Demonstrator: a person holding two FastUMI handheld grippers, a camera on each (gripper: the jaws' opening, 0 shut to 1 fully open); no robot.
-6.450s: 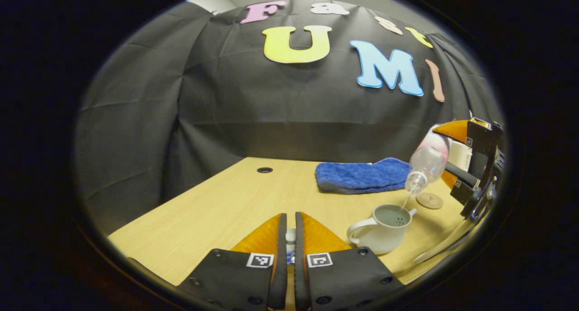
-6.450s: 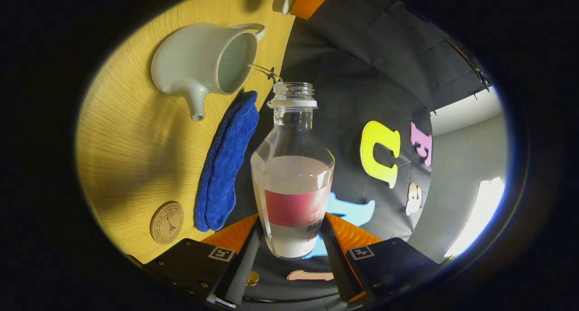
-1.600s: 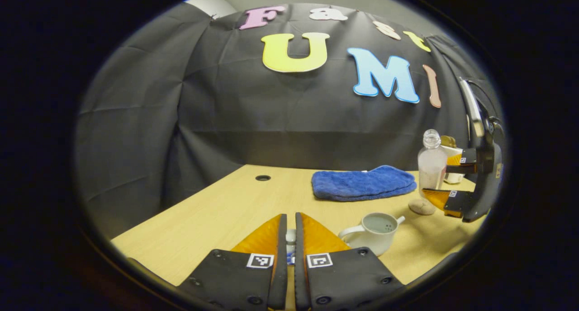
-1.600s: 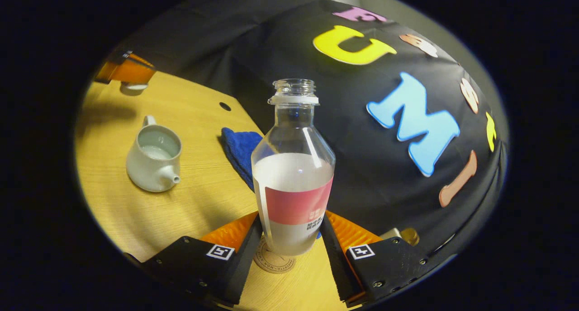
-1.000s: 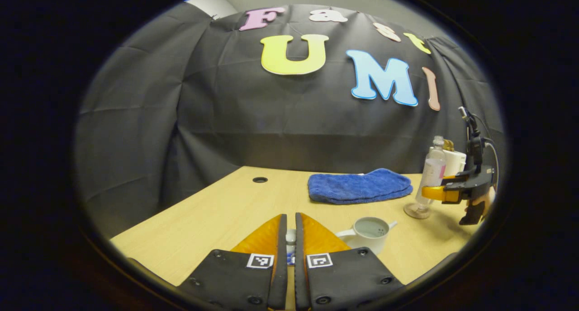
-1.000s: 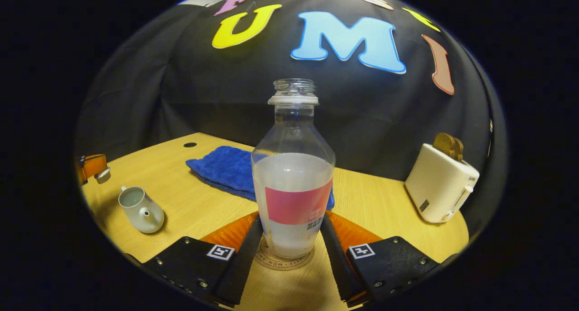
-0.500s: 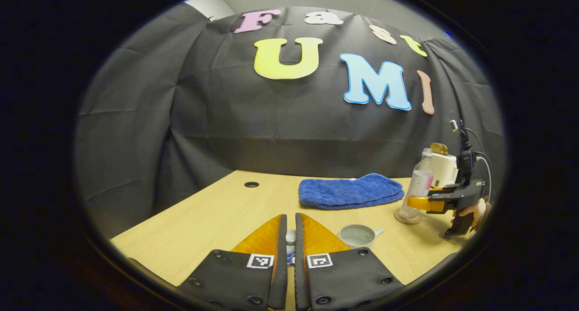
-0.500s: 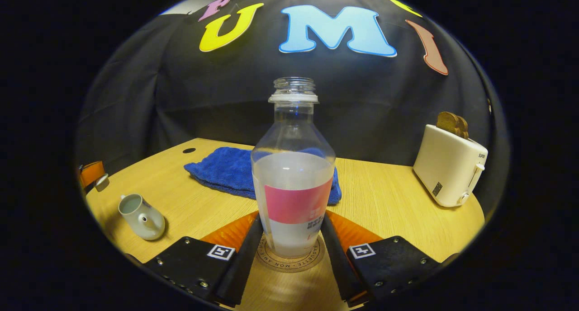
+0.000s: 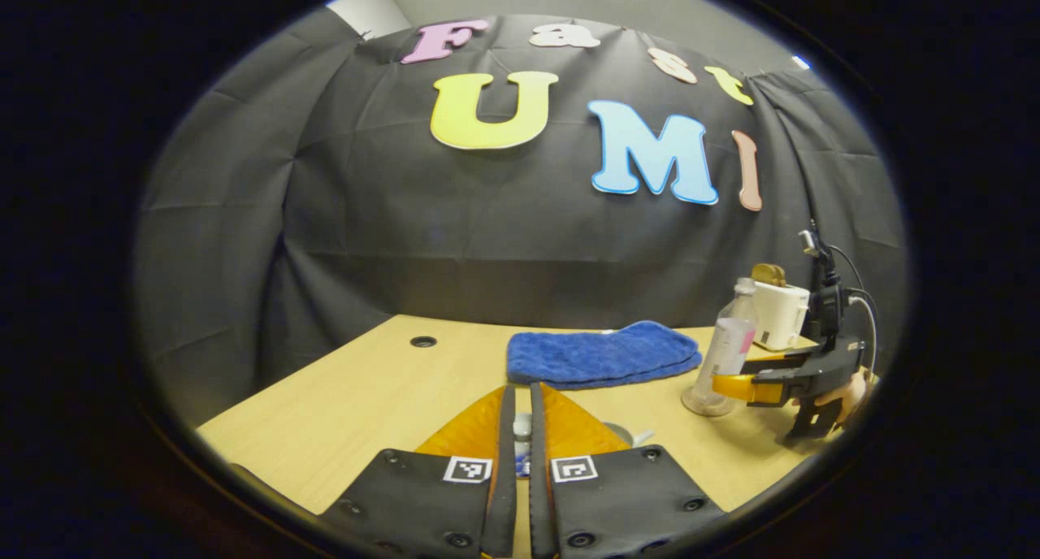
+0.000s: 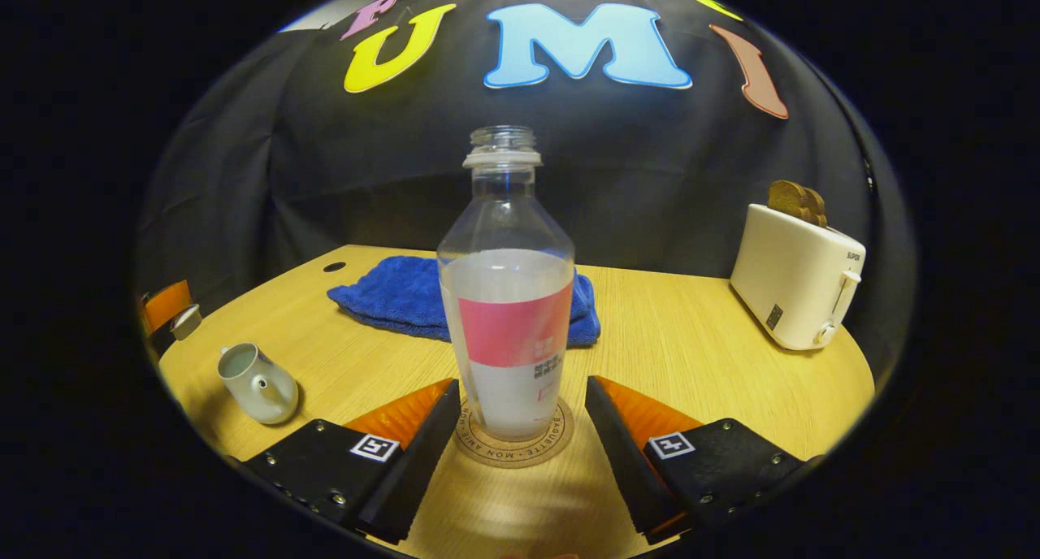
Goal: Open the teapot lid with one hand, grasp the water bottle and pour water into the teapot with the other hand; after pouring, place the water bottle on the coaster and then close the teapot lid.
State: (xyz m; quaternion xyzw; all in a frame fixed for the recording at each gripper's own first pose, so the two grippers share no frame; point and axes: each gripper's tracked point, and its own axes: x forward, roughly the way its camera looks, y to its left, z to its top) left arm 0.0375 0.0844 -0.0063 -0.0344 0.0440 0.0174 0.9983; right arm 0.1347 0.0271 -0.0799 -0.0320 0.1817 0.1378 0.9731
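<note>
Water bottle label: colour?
Pink band on the water bottle, clearest in the right gripper view.

Coaster (image 10: 515, 446) rim bears ring lettering; "BAGUETTE" and "MON AMIE" legible. Toaster (image 10: 796, 287) side marked "SUPER". Bottle (image 10: 508, 295) label print too small to read.

Black cloth wall (image 9: 341, 242), wooden table (image 10: 699, 348)

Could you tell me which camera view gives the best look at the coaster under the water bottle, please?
The right gripper view: the coaster lies close, round face visible, the water bottle upright on it between the open fingers. The left gripper view shows the coaster far off, small and edge-on under the bottle.
</note>
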